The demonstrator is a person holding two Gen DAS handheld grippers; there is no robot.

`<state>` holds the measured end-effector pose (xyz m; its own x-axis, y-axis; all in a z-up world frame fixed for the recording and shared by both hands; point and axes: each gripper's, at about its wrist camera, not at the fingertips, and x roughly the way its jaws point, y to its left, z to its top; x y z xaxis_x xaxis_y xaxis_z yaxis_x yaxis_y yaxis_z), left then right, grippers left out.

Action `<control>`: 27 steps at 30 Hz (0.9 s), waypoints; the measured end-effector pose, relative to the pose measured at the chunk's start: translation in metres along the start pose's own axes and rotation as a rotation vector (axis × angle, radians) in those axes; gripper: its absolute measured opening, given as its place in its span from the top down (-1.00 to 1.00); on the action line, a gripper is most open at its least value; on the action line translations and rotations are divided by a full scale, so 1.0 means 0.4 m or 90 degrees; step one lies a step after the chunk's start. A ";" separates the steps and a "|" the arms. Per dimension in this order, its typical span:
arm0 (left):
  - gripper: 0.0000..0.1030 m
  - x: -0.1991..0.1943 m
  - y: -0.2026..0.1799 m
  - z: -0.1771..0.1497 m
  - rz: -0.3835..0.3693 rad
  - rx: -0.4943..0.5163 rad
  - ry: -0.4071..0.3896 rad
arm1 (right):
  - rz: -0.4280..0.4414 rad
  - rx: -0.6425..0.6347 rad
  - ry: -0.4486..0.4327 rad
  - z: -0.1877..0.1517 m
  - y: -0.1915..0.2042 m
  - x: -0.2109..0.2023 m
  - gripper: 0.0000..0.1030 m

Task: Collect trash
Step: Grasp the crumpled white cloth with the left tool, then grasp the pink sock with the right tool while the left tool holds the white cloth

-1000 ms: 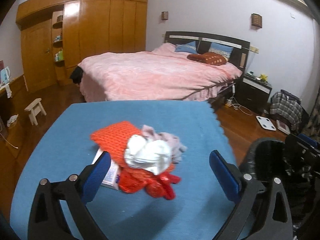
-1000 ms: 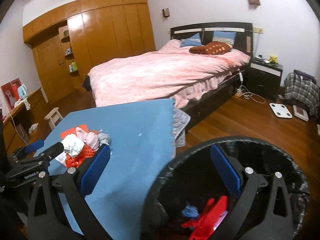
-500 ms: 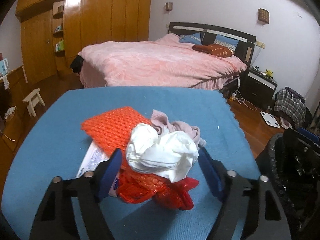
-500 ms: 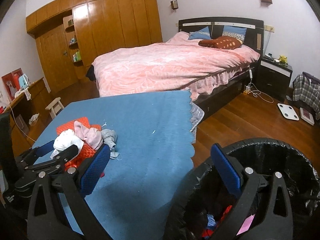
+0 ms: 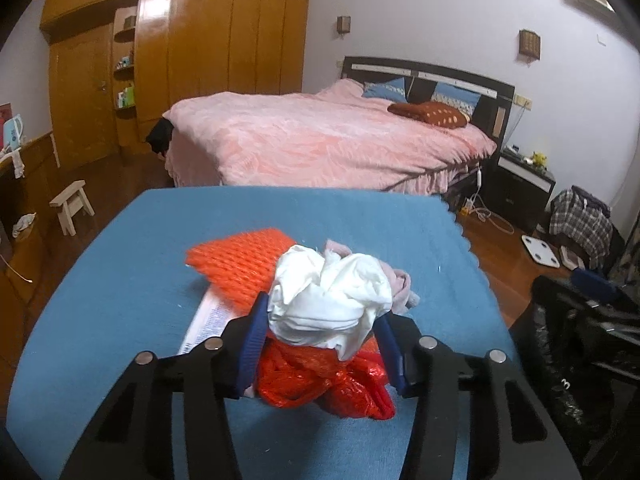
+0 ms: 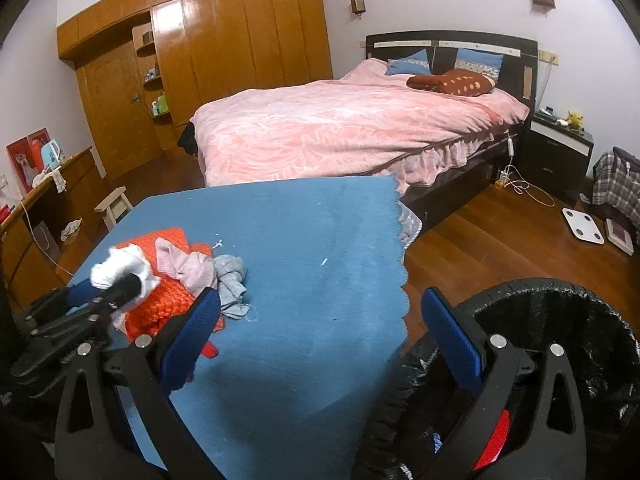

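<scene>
Crumpled white cloth [image 5: 328,300] between the blue ribbed pads [image 5: 251,344], glossy crinkled red plastic [image 5: 320,380] under them, orange foam mesh [image 5: 240,264] beyond, matt blue tablecloth [image 5: 140,280], glossy black bin liner [image 6: 560,320] by the right fingers.

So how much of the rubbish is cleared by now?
Some is done: red and blue scraps already lie in the black-lined bin. In hand: the left gripper has just been closing around the white crumpled wad, which sits between its pads. Left on the blue table: the orange net, red plastic bag, pink cloth, grey rag and a printed packet.
</scene>
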<state>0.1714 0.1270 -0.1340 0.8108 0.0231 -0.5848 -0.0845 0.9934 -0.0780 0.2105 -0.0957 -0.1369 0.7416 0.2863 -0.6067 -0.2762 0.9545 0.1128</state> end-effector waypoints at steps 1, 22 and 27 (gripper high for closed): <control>0.02 -0.012 0.005 0.002 -0.002 -0.002 -0.004 | 0.001 -0.001 0.000 0.002 0.001 0.002 -0.90; 0.01 -0.016 0.147 -0.015 0.060 -0.029 -0.017 | 0.062 -0.043 0.022 0.025 0.171 0.158 -0.89; 0.01 -0.013 0.170 -0.021 0.066 -0.035 -0.015 | 0.070 -0.057 0.045 0.025 0.205 0.210 -0.89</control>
<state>0.1564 0.1933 -0.1432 0.8096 0.1293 -0.5725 -0.2000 0.9779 -0.0619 0.2563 0.0075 -0.1708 0.6596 0.3791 -0.6490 -0.4096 0.9053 0.1125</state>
